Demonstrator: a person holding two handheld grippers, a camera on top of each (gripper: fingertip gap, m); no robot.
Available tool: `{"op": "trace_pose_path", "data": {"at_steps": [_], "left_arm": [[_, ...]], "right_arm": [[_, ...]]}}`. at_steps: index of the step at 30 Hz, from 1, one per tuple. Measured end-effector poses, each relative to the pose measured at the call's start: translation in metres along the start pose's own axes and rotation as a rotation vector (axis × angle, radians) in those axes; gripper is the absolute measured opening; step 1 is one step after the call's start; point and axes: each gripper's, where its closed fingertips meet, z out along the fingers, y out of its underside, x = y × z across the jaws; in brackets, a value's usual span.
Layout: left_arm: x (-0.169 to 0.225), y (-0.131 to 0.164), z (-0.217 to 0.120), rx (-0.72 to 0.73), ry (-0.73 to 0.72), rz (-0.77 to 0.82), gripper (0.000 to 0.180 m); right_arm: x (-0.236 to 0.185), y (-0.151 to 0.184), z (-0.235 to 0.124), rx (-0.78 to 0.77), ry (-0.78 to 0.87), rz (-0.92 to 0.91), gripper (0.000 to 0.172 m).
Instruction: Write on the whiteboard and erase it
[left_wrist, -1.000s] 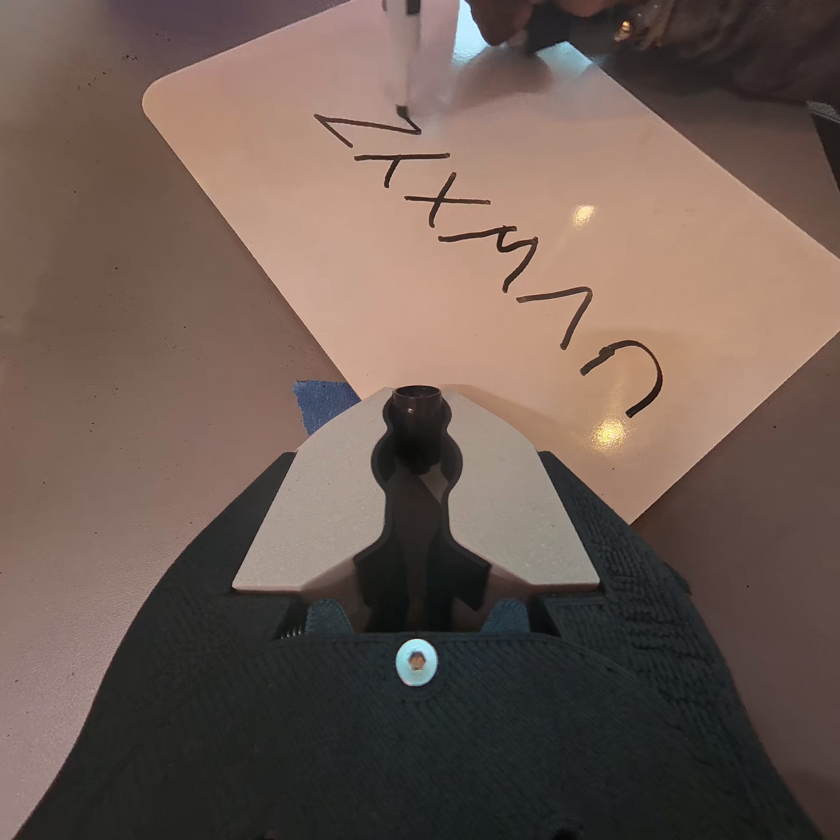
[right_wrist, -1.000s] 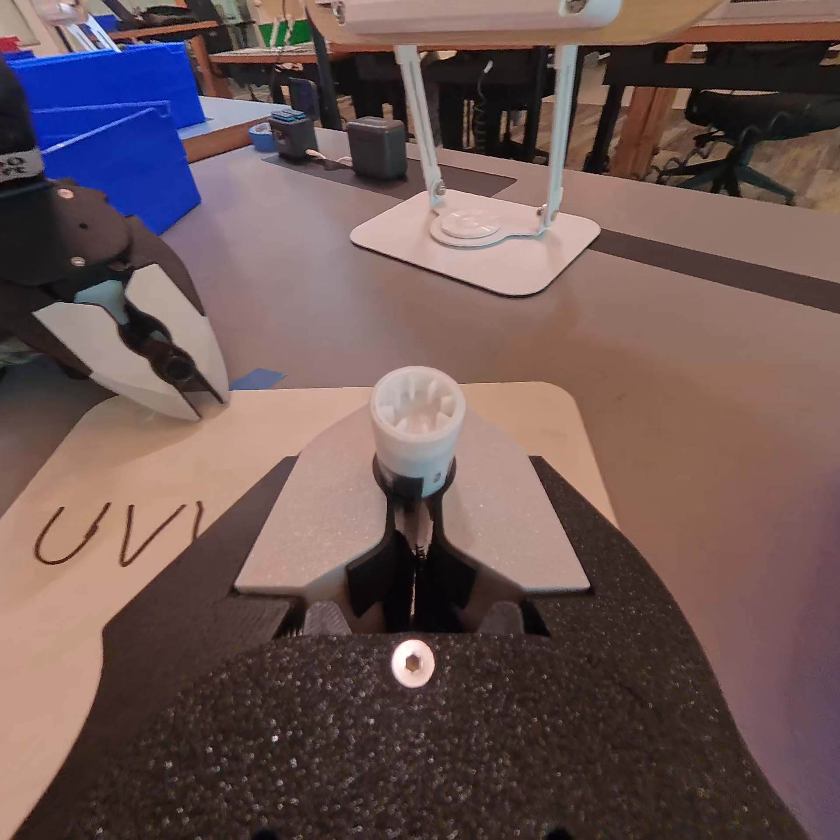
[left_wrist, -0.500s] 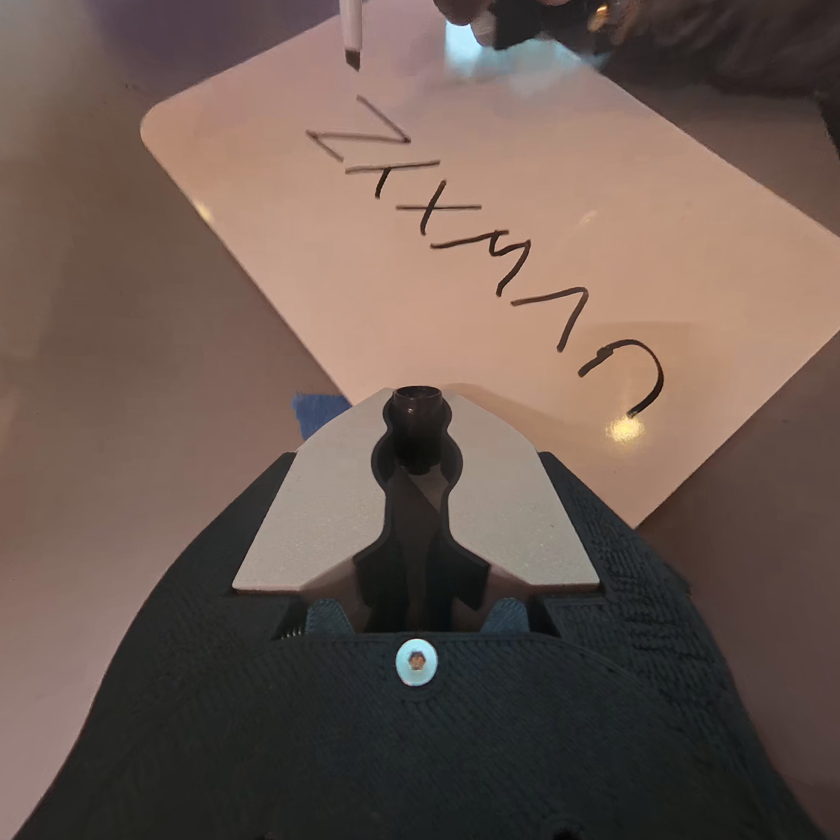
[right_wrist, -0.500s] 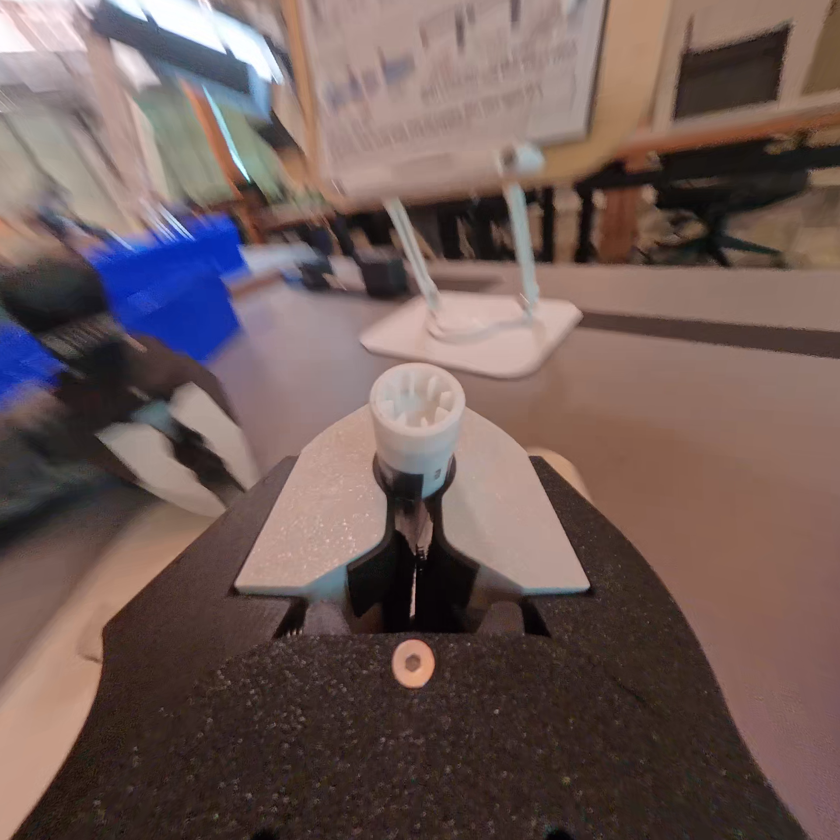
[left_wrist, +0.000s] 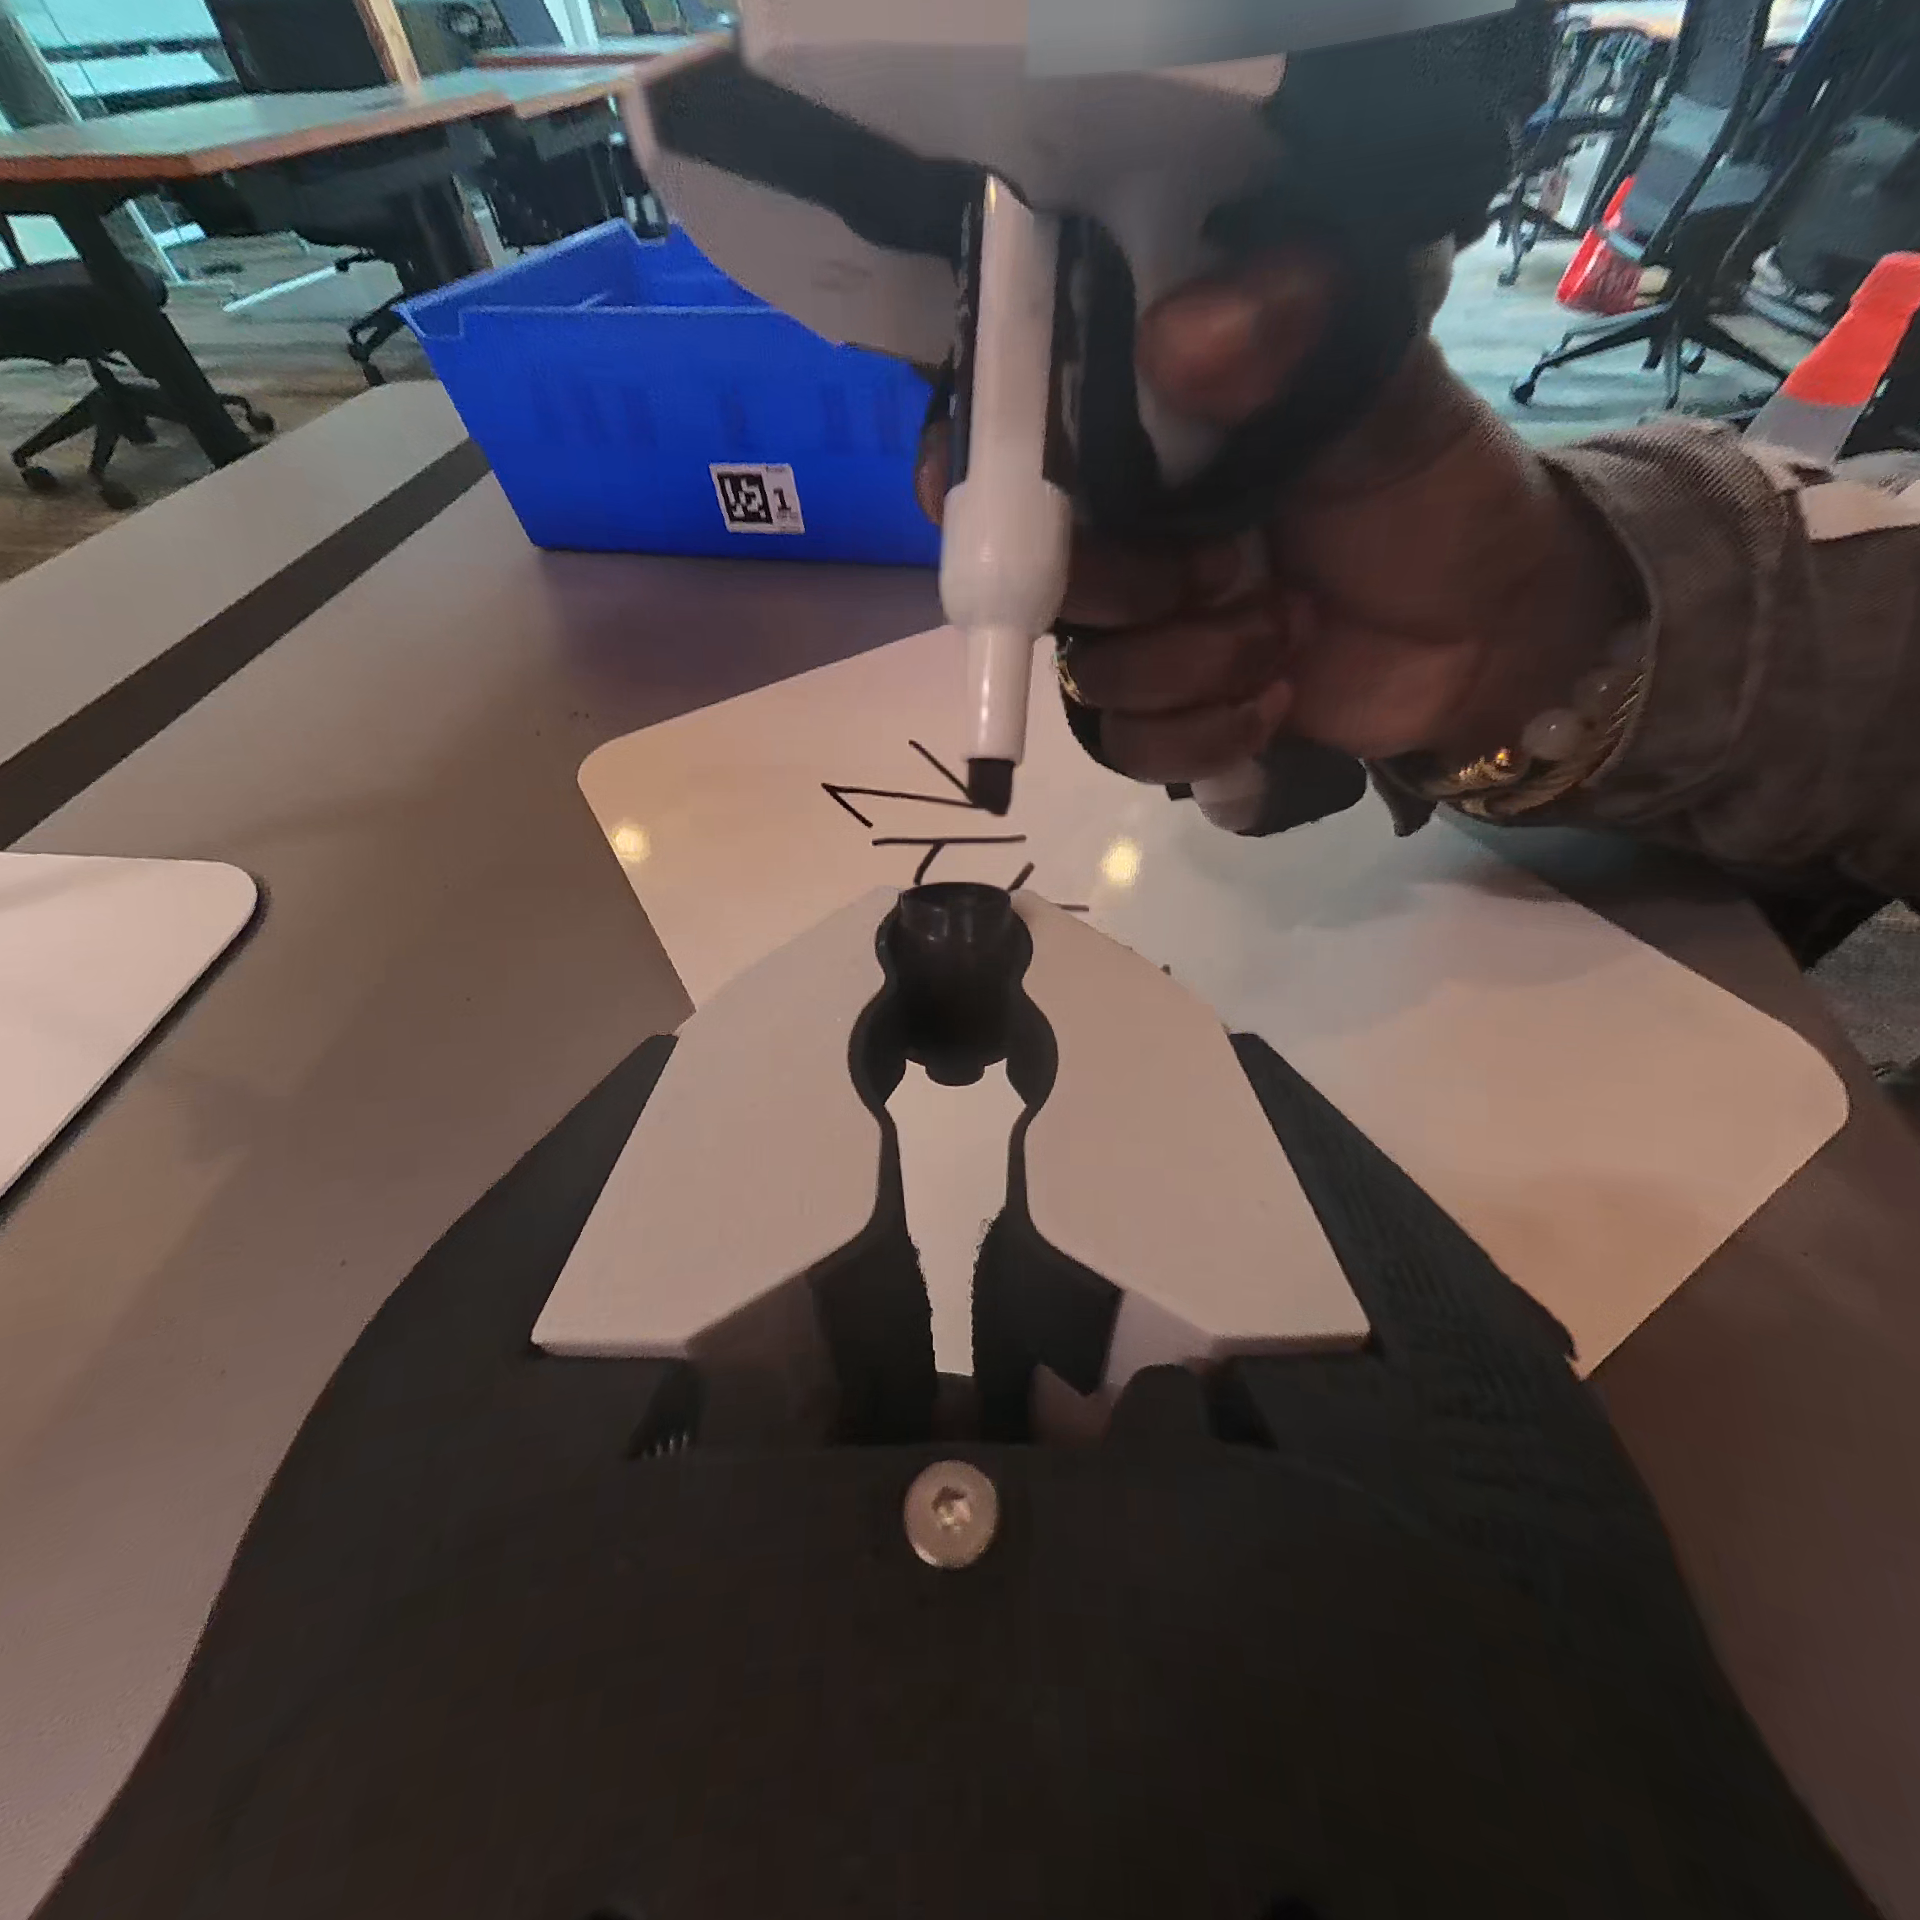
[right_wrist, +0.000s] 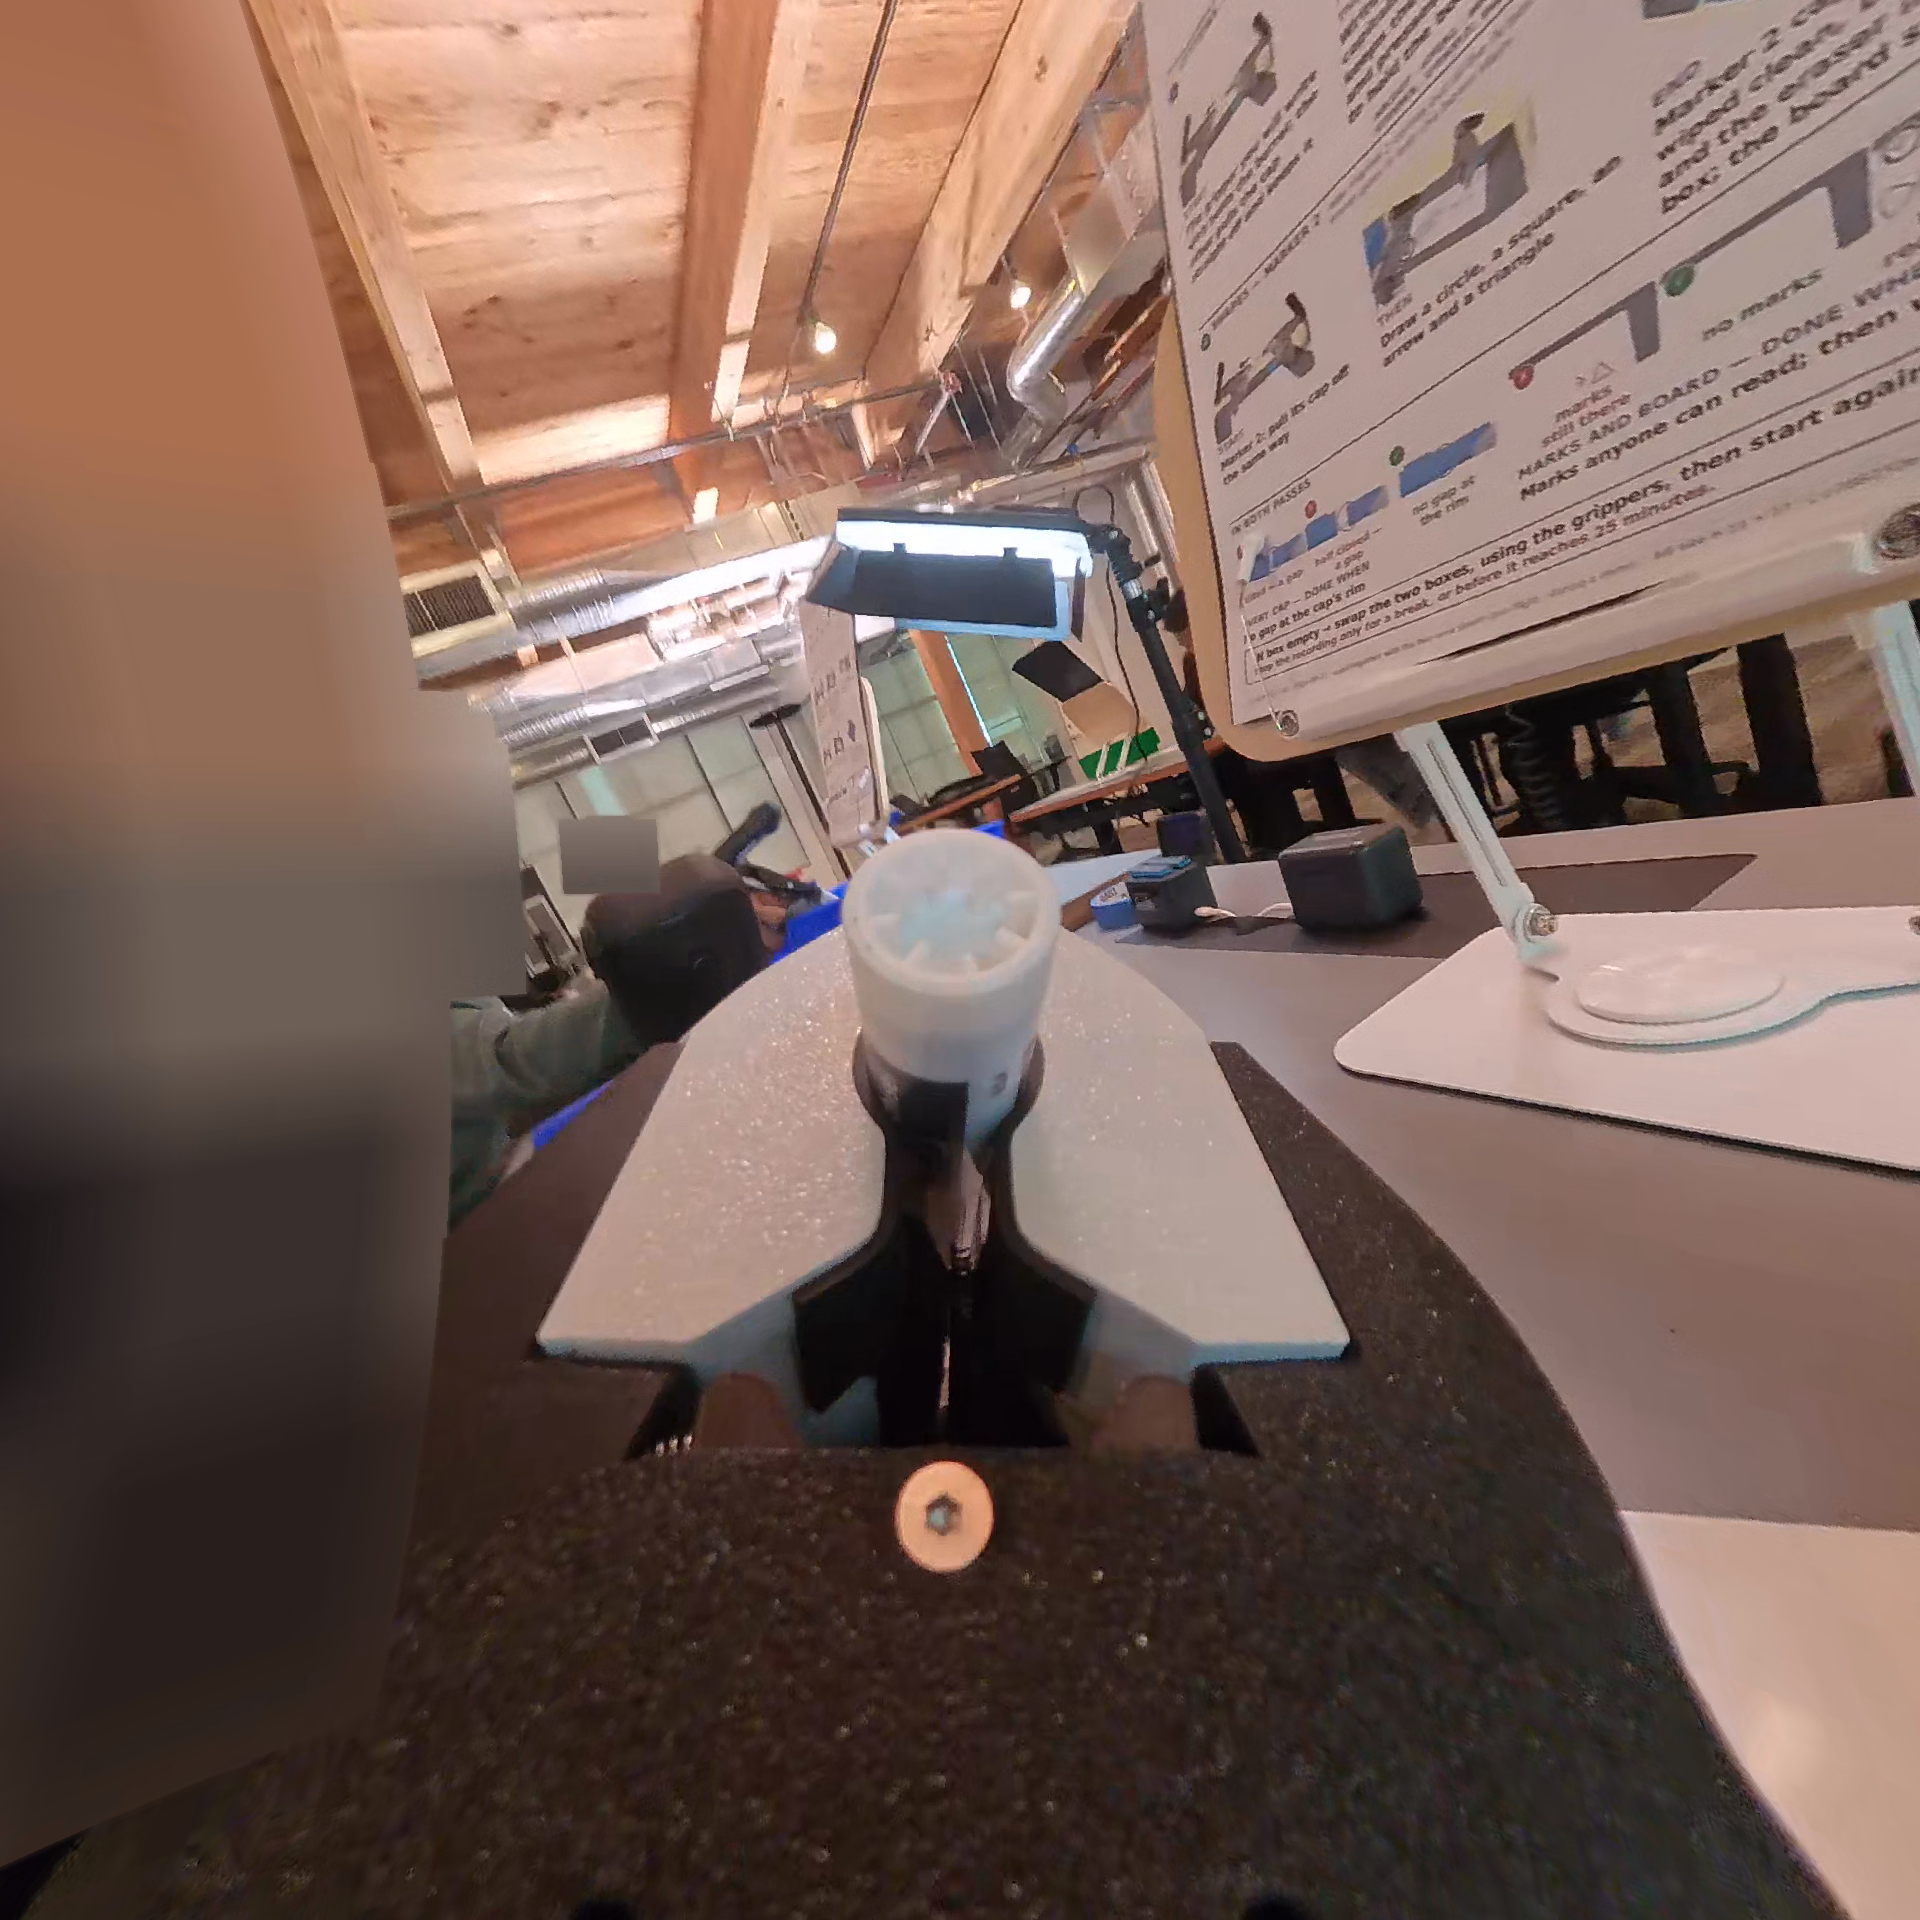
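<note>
My left gripper (left_wrist: 954, 920) is shut on a black marker cap (left_wrist: 951, 966) and sits low over the near part of the white whiteboard (left_wrist: 1403, 1039). My right gripper (left_wrist: 997, 208) hangs above the board's far end, shut on a white marker (left_wrist: 1003, 468) that points down. The marker's black tip (left_wrist: 992, 784) is at the last of several black marks (left_wrist: 904, 800); I cannot tell whether it touches. In the right wrist view my right gripper (right_wrist: 945, 1049) clamps the marker's white rear end (right_wrist: 948, 956).
A person's hand (left_wrist: 1351, 582) grips the right gripper. A blue bin (left_wrist: 665, 416) stands behind the board. A white stand base (right_wrist: 1662, 1060) carries an instruction sheet (right_wrist: 1558, 312); the base also shows at the left (left_wrist: 94, 987). Dark small boxes (right_wrist: 1345, 878) sit farther back. My hands' fingertips stand some 10 centimetres from each other.
The marker finished a stroke, lifted off the board and is now back at the last mark. The right view tilted up from the table toward the ceiling. The left gripper dropped lower and levelled out, cap still held.
</note>
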Motion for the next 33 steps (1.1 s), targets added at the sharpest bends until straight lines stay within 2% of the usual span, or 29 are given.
{"op": "trace_pose_path", "data": {"at_steps": [5, 11, 15, 20, 23, 28, 30, 32, 33], "left_arm": [[0.006, -0.004, 0.003, 0.012, 0.004, 0.007, 0.013], [0.014, 0.020, 0.017, -0.124, -0.039, 0.084, 0.012], [0.017, 0.024, 0.022, -0.158, -0.047, 0.027, 0.011], [0.009, 0.036, 0.022, -0.226, -0.083, -0.046, 0.011], [0.006, 0.039, 0.021, -0.245, -0.088, -0.104, 0.011], [0.012, 0.049, 0.022, -0.310, -0.013, -0.137, 0.012], [0.013, 0.047, 0.021, -0.297, -0.003, -0.136, 0.012], [0.012, 0.051, 0.019, -0.321, 0.000, -0.124, 0.013], [0.011, 0.054, 0.019, -0.336, -0.001, -0.115, 0.013]], "right_arm": [[-0.002, 0.029, 0.013, -0.128, 0.022, -0.095, 0.012], [-0.003, 0.059, 0.017, -0.261, 0.076, -0.221, 0.013], [-0.001, 0.069, 0.016, -0.334, 0.116, -0.287, 0.012], [0.014, 0.076, 0.006, -0.354, 0.177, -0.255, 0.012], [0.014, 0.082, 0.008, -0.401, 0.200, -0.309, 0.012], [0.020, 0.088, 0.005, -0.433, 0.189, -0.210, 0.012], [0.019, 0.088, 0.003, -0.456, 0.175, -0.191, 0.020], [0.019, 0.081, 0.000, -0.449, 0.171, -0.177, 0.042], [0.017, 0.074, -0.001, -0.424, 0.156, -0.177, 0.041]]}}
